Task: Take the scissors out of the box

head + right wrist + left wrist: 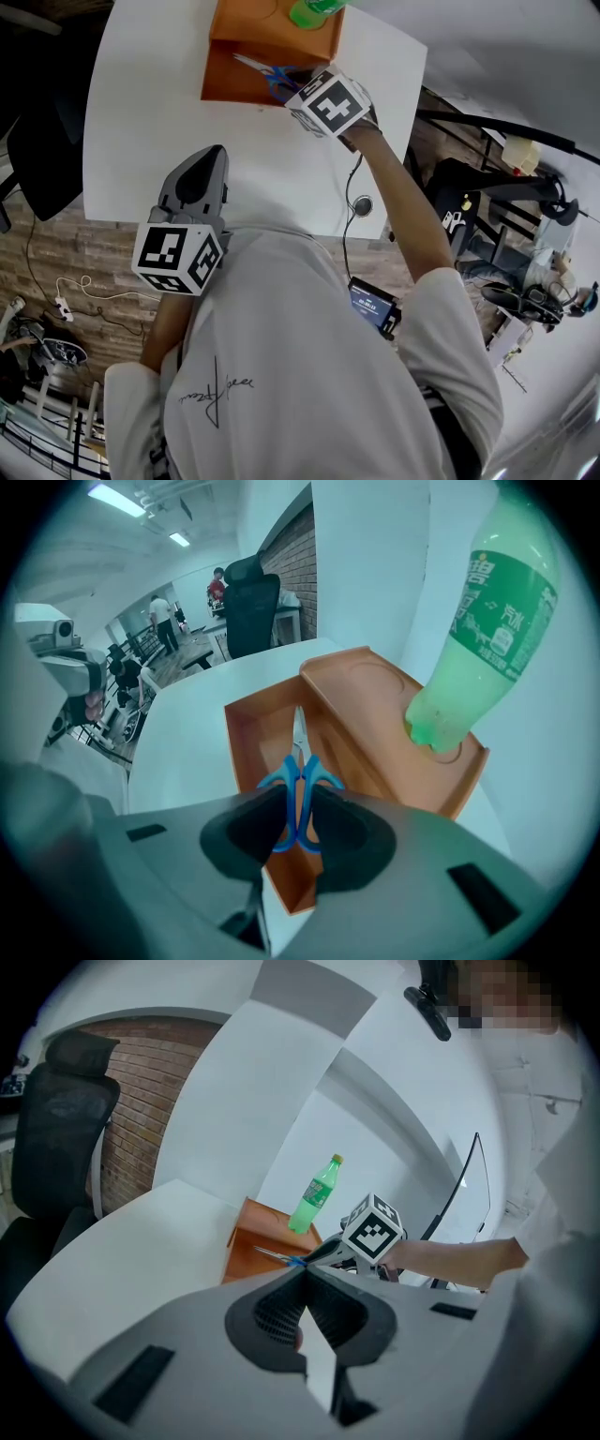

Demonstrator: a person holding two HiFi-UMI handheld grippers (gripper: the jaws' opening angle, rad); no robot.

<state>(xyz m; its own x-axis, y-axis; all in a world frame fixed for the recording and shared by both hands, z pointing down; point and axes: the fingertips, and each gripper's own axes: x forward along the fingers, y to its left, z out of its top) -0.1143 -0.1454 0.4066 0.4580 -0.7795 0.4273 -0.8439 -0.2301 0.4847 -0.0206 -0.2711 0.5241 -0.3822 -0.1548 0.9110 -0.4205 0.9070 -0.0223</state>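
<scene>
R gripper (298, 808) clamps scissors (298, 758) handles, blades pointing into orange box (246, 726) at tabletop (141, 112) far edge; L gripper (305, 1279) jaws together, empty.

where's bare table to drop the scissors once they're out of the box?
Widest free patch: white table between orange box and left tongs, out to its left edge. Narrow bare strip right of the box. Crowded: the box, with the green bottle on its raised part and the right tongs gripping the scissors at its open side.
</scene>
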